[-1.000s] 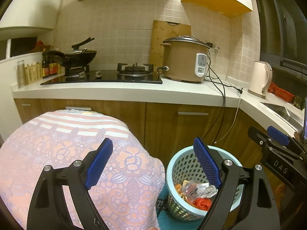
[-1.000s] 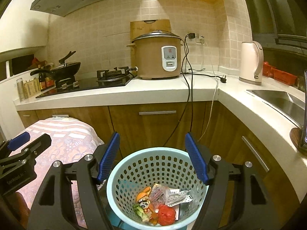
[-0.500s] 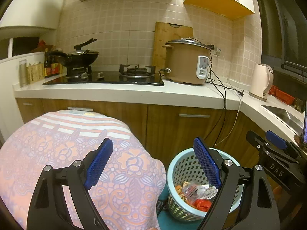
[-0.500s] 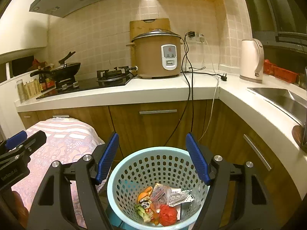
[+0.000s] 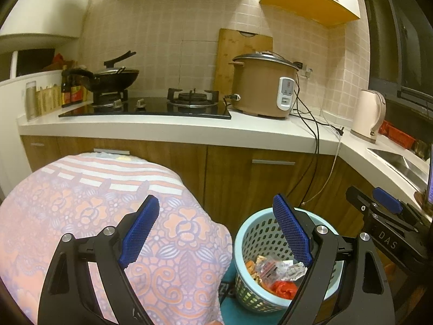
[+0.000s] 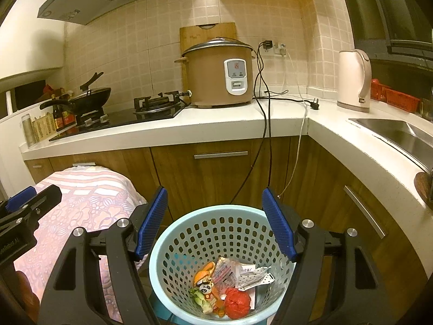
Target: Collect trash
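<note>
- Right gripper [image 6: 213,222] hangs right over the pale blue basket [image 6: 186,233], jaws spread wide, nothing between them. That is where you'd hold it for dropping rubbish straight in, or just after letting go.
- Down in the basket sits the trash [image 6: 230,284]: orange peel, a crumpled wrapper, a red wad, some green scraps, all heaped on the bottom, well below the rim.
- Left gripper [image 5: 213,230] is off to the side, also wide open and empty. Its left finger sits over the floral cloth [image 5: 94,216], its right finger over the basket's near rim.
- That cloth drapes a rounded surface just beside the basket. I see no loose rubbish lying on it, though the gripper bodies hide its near part, so I wouldn't swear to it.
- The basket stands low in front of the wooden cabinets [image 6: 216,173], apparently on something teal, so both hands can reach in from above.
- Up on the counter [image 6: 230,119]: rice cooker [image 6: 219,75], kettle [image 6: 351,78], trailing cords, and no litter that I can pick out.
- My read: collection looks close to done, with both hands free.
</note>
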`<state>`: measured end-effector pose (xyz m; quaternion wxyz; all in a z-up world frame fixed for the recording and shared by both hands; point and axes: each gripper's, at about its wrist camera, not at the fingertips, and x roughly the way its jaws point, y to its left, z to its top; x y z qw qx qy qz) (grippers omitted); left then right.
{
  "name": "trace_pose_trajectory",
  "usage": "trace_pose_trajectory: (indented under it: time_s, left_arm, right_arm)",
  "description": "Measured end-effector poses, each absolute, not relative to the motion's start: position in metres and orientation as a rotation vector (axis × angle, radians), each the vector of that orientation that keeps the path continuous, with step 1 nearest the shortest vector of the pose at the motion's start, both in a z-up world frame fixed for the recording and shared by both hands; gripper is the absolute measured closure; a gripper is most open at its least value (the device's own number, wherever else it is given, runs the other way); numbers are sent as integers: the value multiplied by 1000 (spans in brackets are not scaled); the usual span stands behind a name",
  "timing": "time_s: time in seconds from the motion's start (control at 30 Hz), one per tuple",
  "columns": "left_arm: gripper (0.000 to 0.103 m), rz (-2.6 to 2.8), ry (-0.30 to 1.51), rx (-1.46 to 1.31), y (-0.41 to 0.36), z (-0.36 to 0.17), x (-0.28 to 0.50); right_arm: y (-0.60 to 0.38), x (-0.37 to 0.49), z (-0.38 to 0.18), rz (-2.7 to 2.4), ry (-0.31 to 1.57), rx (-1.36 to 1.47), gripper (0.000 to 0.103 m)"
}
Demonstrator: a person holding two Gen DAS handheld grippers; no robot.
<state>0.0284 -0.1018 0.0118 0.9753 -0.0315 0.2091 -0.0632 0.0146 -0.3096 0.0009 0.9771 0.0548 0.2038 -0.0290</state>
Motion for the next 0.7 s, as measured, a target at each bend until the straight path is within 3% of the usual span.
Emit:
trace_pose_trajectory:
  time_s: [0.7]
  left_arm:
    - [19,-121,427,-56,-105,11,32]
  right_arm:
    - [-307,17,1,-68,410,101,35]
